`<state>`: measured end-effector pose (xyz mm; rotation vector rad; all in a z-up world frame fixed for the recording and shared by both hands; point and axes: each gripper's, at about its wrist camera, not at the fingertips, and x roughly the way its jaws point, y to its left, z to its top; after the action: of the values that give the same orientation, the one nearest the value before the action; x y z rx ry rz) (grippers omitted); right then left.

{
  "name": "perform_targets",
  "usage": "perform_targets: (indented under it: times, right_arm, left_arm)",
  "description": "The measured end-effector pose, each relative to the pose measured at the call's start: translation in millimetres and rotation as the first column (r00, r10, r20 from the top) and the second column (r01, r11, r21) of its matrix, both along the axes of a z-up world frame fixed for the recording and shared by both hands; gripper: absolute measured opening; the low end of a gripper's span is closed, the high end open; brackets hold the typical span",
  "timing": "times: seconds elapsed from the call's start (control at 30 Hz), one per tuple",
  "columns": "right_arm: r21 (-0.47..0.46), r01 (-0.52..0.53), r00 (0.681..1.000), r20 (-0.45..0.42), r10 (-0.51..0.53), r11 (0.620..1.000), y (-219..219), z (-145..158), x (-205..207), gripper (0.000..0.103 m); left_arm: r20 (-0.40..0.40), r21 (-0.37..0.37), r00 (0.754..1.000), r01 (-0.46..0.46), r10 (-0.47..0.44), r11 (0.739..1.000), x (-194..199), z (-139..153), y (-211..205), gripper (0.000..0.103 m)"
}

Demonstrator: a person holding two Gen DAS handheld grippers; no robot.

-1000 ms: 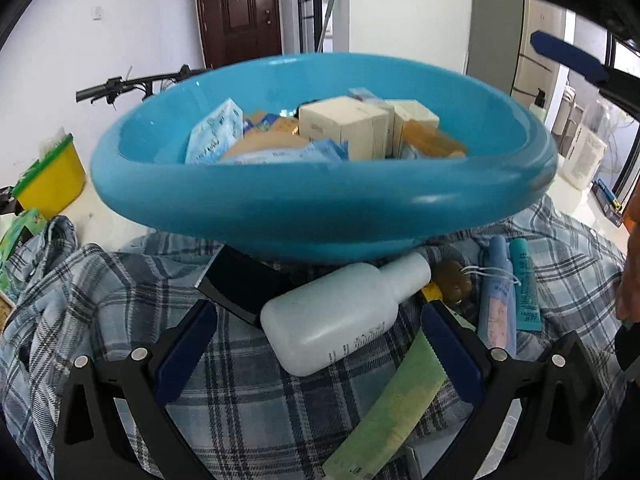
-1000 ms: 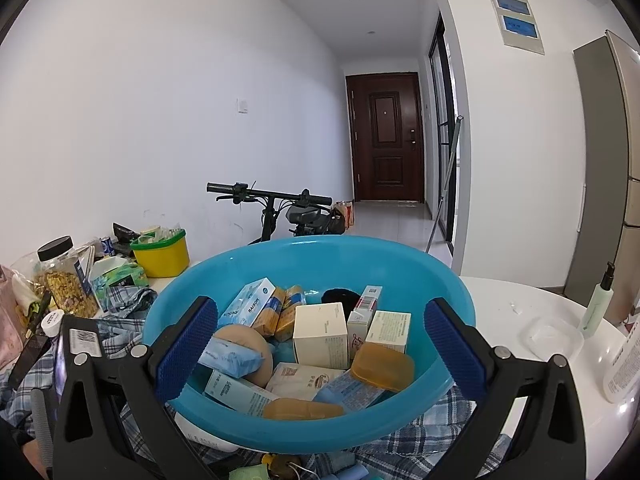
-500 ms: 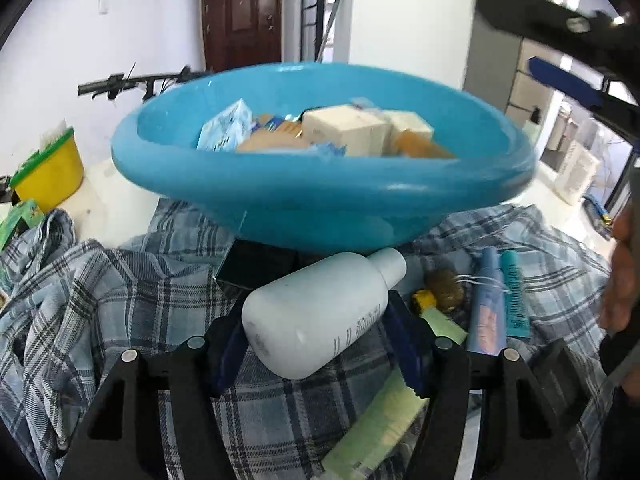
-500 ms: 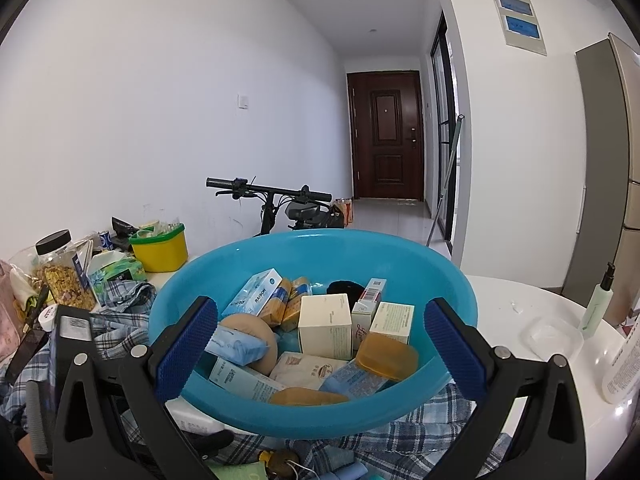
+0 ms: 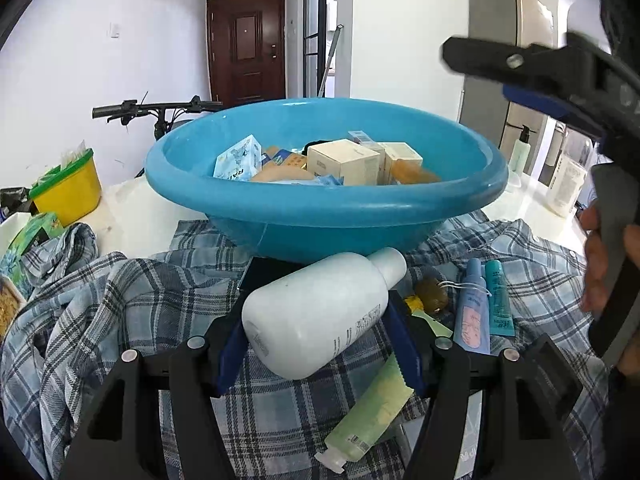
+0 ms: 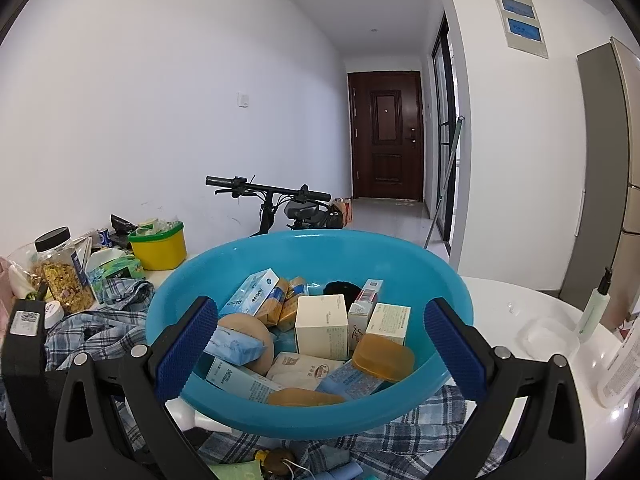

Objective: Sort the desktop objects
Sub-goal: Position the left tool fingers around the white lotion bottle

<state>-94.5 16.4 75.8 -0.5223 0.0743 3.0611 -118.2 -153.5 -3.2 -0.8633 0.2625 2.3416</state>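
My left gripper (image 5: 320, 344) clamps the white bottle (image 5: 320, 312), raised off the plaid shirt (image 5: 120, 300) just in front of the blue basin (image 5: 320, 208).

Its blue pads press both sides of the bottle, whose cap points at the basin's near wall, close but apart. A second ago those jaws stood wide around the bottle as it lay on the cloth; they closed on it, and the bottle now sits higher in my view. The basin rim is above the cap, with free air over the boxes inside. Right of the bottle lie a blue tube (image 5: 474, 312) and a teal tube (image 5: 498, 300); a green tube (image 5: 372, 412) lies beneath. My right gripper (image 6: 320, 344) hangs spread wide and empty above the basin's near rim, unmoved.
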Motion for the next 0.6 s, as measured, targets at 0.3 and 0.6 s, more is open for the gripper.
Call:
perform_targets:
  times: [0.3,0.6]
  right_arm:
    - [0.027,-0.030,0.991,0.131,0.027,0.999,20.6,-10.8,19.2,0.103]
    - [0.055,-0.047,0.944,0.328,0.027,0.997,32.4,-63.4,39.6,0.102]
  left_arm:
    - [-0.013,-0.004,1.000,0.004,-0.005,1.000,3.0,0.9,1.7,0.066]
    - [-0.014,0.002,1.000,-0.002,0.002,1.000,1.6,1.6,-0.3,0.066]
